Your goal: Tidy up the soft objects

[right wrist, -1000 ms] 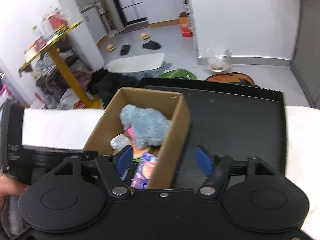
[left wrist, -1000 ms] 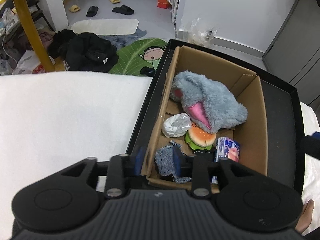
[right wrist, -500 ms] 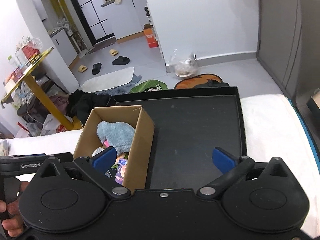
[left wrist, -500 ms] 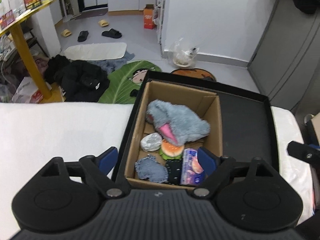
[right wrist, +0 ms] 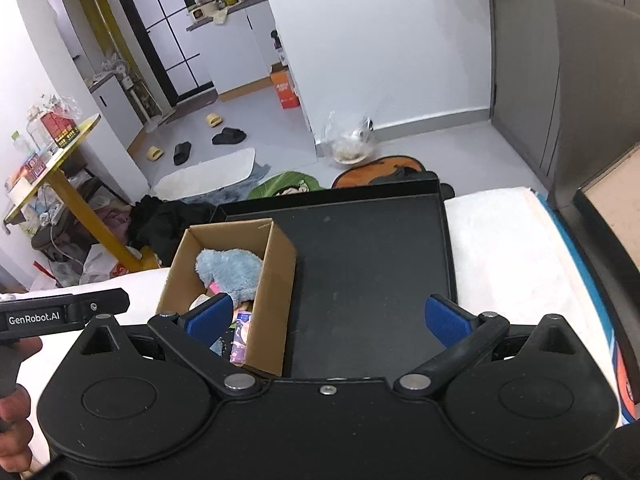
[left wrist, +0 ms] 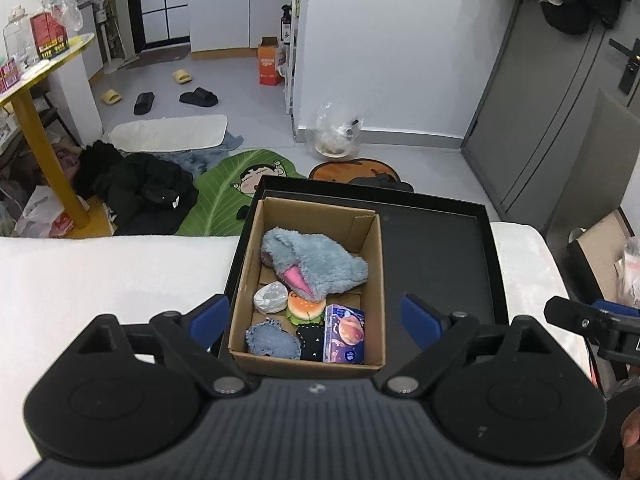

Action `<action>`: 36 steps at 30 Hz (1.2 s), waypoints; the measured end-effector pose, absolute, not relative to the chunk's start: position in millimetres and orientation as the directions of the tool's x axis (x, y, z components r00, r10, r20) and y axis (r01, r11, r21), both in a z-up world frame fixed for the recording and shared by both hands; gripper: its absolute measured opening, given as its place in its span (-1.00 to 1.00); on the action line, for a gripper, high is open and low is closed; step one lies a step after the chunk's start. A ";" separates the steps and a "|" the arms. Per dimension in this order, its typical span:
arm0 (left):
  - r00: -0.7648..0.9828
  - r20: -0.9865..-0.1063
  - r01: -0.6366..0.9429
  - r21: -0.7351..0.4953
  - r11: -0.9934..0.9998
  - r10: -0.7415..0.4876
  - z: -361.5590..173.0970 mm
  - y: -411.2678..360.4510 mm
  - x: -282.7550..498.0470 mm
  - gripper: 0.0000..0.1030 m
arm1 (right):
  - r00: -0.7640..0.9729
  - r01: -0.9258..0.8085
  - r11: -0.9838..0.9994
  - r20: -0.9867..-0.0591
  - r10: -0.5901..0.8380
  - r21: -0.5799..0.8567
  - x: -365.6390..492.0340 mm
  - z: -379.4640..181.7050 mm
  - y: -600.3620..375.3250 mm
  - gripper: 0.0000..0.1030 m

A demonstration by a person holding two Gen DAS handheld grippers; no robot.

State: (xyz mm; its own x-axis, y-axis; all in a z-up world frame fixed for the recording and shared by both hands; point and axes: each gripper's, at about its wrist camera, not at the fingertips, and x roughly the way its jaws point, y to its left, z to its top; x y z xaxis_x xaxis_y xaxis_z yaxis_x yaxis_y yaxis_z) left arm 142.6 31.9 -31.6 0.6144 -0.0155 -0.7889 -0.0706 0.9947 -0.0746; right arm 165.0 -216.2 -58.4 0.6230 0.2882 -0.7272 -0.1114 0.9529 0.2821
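Lying across the bottom of both views is one big white cover point(left wrist: 100, 272), soft and flat. On it sits one wide black tray point(left wrist: 436, 264), and in the left part of that tray stands one brown cardboard box point(left wrist: 380, 280) with its top open. Six soft things are in the box. The biggest is one fluffy blue plush toy point(left wrist: 320, 264) with a pink bit, lying at the far end. Nearer are one little pack with planets on it point(left wrist: 345, 334) standing at the right wall, one blue denim piece point(left wrist: 272, 340) at the left front corner, one small burger toy point(left wrist: 306, 307) in the middle, one crumpled white ball point(left wrist: 270, 298) left of the burger, and one dark cloth with tiny marks point(left wrist: 310, 342) between the denim and the pack. Two tools hang above the box and tray. One is the left gripper point(left wrist: 316, 318); its two blue pads have just been spreading apart and grip nothing, with the box seen far below between them. The other is the right gripper point(right wrist: 328, 318); its jaws have just been spreading too, stand very wide, and carry nothing. One hand point(right wrist: 14, 428) shows at the left edge of the right view, on the left tool's handle.
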 end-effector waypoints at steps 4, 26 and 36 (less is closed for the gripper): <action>0.630 -0.776 -0.062 -0.075 0.995 -0.019 -23.0 29.2 131.0 0.81 | 0.639 -0.100 0.952 -0.714 0.285 0.291 156.0 -51.6 -222.6 1.00; 0.703 -0.711 -0.007 -0.062 0.998 -0.039 33.1 6.7 63.5 0.99 | 0.678 -0.046 0.974 -0.710 0.193 0.221 92.4 -8.5 -240.3 1.00; 0.725 -0.689 -0.017 -0.016 1.000 0.001 53.0 -4.5 32.9 1.00 | 0.699 -0.096 0.974 -0.683 0.213 0.205 70.6 12.8 -236.0 1.00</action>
State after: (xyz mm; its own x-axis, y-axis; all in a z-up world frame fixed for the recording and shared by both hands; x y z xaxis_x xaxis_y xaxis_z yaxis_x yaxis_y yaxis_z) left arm 32.9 -4.5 53.0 0.7245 0.0015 -0.6892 -0.0173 0.9997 -0.0160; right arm 70.6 -236.0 12.8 0.6989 0.2127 -0.6829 -0.0961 0.9740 0.2050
